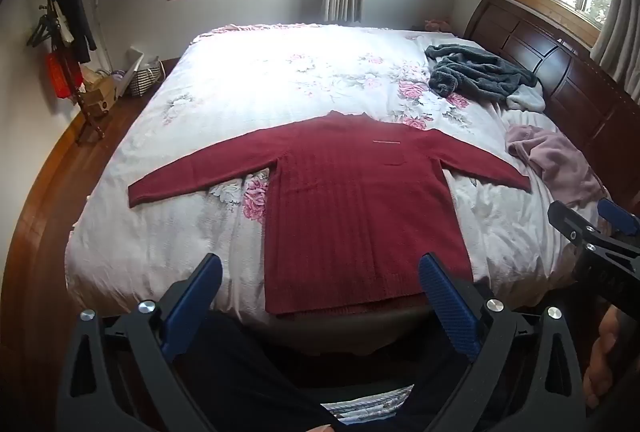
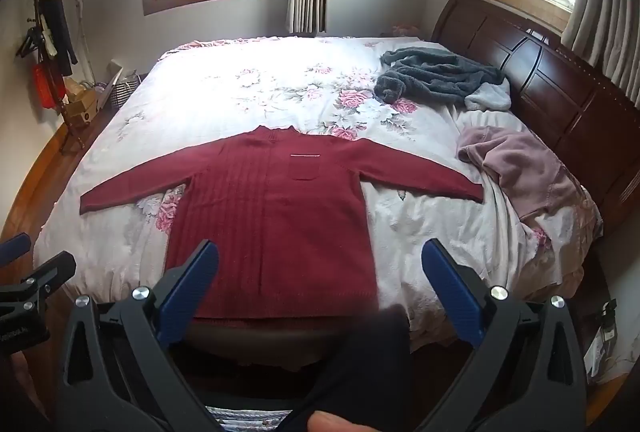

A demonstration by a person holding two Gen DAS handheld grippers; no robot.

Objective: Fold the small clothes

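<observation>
A dark red knit sweater (image 1: 352, 200) (image 2: 276, 216) lies flat on the bed, face up, both sleeves spread out to the sides and its hem at the near edge. A small chest pocket shows on it. My left gripper (image 1: 320, 272) hovers open above the hem, holding nothing. My right gripper (image 2: 320, 260) is also open and empty, just short of the hem on the sweater's right side. In the left wrist view the right gripper (image 1: 592, 224) shows at the right edge; the right wrist view catches the left gripper (image 2: 36, 264) at the left edge.
The bed (image 2: 224, 92) has a floral cover. A grey fleece garment (image 2: 436, 76) and a pink garment (image 2: 524, 168) lie near the wooden headboard (image 2: 560, 80) on the right. A coat rack (image 1: 64, 44) and boxes stand on the floor at the left. My dark-trousered legs are below.
</observation>
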